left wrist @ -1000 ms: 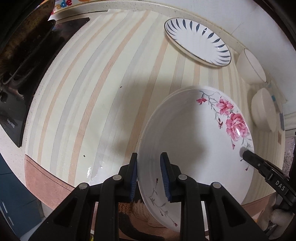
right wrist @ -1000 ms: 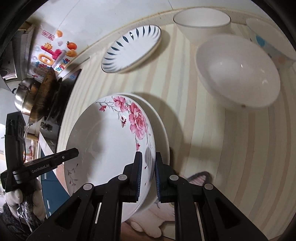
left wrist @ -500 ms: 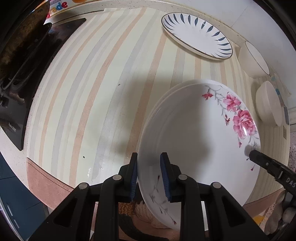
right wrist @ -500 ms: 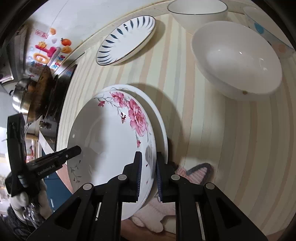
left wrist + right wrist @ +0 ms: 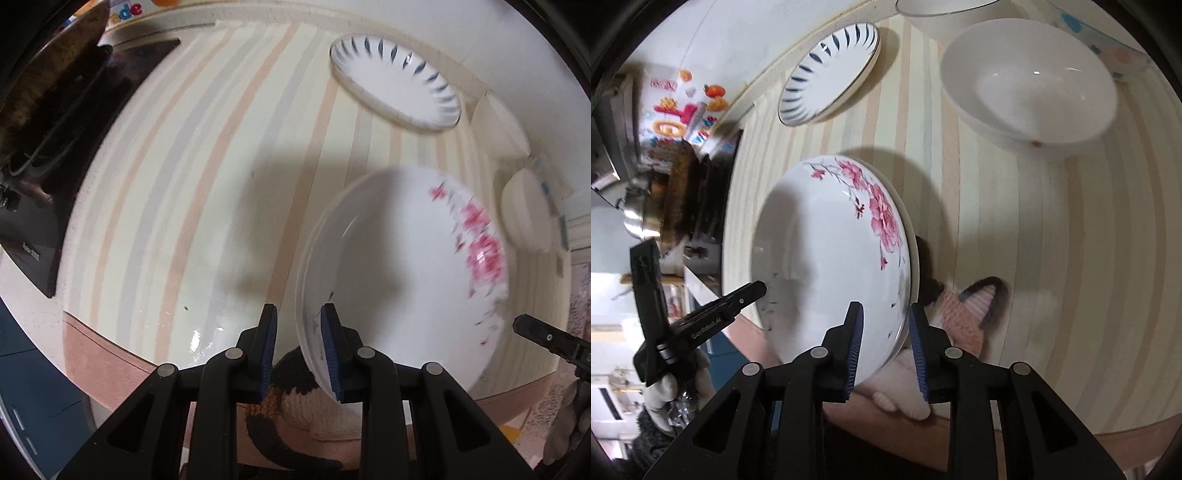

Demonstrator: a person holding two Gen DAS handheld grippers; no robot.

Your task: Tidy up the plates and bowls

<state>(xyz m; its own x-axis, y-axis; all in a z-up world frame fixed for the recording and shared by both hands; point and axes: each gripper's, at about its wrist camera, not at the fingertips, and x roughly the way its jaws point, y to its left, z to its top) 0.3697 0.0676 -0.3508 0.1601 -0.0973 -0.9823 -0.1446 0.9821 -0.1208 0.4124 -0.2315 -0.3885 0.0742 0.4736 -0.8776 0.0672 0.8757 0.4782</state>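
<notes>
White "GenRobot.AI" on left gripper (image 5: 753, 291)

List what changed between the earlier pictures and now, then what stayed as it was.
The right tool has just been opening: its pads, earlier clamped on the rim of the floral plate, now stand clear of it, so that grip is let go. The left tool keeps the opposite rim between its pads. The blue-patterned plate and white bowl stayed put.

Two black plastic grippers: left gripper (image 5: 298, 347) and right gripper (image 5: 886, 345), each with angular scissor-like links, round silver pivot pins and ribbed blue pads (image 5: 855, 347). White lettering along one black finger. Pale knitted glove (image 5: 661, 393) and dark fuzzy sleeve (image 5: 646, 439) below.
</notes>
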